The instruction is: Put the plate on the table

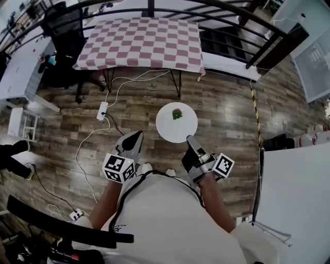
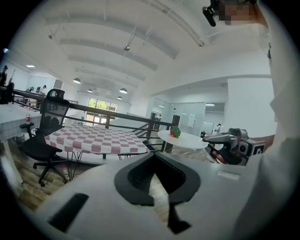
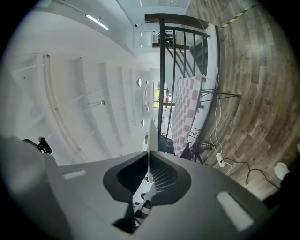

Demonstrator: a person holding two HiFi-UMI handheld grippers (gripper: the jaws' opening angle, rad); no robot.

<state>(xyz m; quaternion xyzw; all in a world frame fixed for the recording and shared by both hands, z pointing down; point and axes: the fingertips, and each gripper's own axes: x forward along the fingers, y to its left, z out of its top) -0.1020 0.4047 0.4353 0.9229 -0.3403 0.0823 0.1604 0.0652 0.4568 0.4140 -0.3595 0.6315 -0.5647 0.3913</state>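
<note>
A round white plate [image 1: 172, 132] hangs level over the wood floor, carrying a small red and green item [image 1: 177, 114]. My right gripper [image 1: 192, 140] is shut on the plate's near rim; in the right gripper view the plate [image 3: 149, 140] shows edge-on between the jaws. The left gripper view shows the plate [image 2: 187, 139] at the right with the right gripper [image 2: 220, 138] on it. My left gripper [image 1: 132, 143] hovers to the plate's left, shut and holding nothing. The table with the red and white checked cloth [image 1: 142, 44] stands ahead, beyond the plate.
A black office chair [image 1: 64, 31] stands at the table's left end. A power strip [image 1: 102, 111] and cables lie on the floor between me and the table. A black railing [image 1: 206, 15] runs behind the table. A white tabletop [image 1: 294, 191] is at my right.
</note>
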